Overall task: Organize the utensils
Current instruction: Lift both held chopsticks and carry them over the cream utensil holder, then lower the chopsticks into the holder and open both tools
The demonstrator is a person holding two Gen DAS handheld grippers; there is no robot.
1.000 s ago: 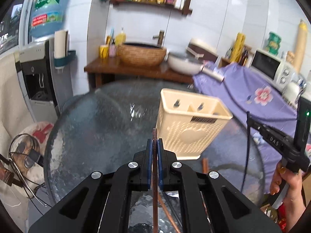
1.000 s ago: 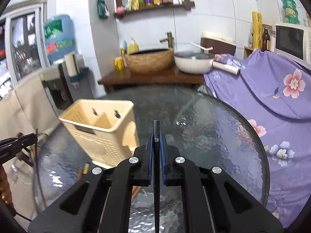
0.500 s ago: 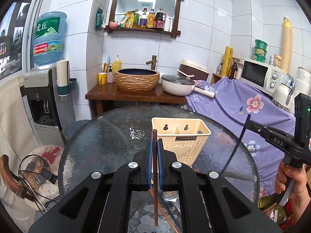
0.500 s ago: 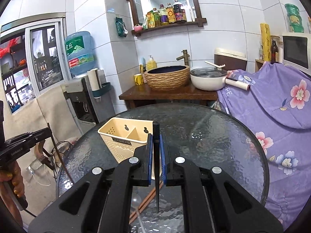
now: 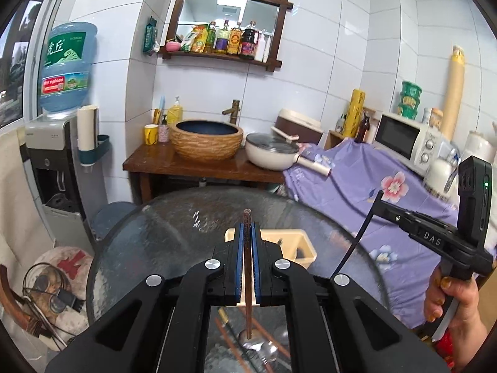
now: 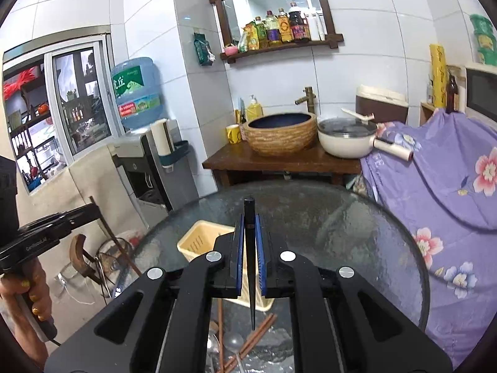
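Note:
My left gripper (image 5: 247,233) is shut on a brown chopstick (image 5: 247,279) held upright, high over the round glass table (image 5: 161,242). My right gripper (image 6: 249,233) is shut on a black chopstick (image 6: 250,273), also upright. The cream utensil basket (image 5: 299,245) stands on the table behind and below the left gripper; in the right wrist view the basket (image 6: 198,241) is left of the fingers. Loose brown chopsticks (image 6: 248,342) and metal spoons (image 5: 257,346) lie on the glass below both grippers. The right gripper shows in the left wrist view (image 5: 380,199), the left gripper in the right wrist view (image 6: 90,209).
A wooden counter (image 5: 174,164) with a woven basin (image 5: 206,138) and a white pan (image 5: 273,154) stands behind the table. A purple flowered cloth (image 6: 450,186) covers furniture at the right. A water dispenser (image 5: 52,168) stands at the left.
Both grippers have risen and tilted up with their chopsticks. The basket has dropped lower and smaller in both views, and more of the wall shows.

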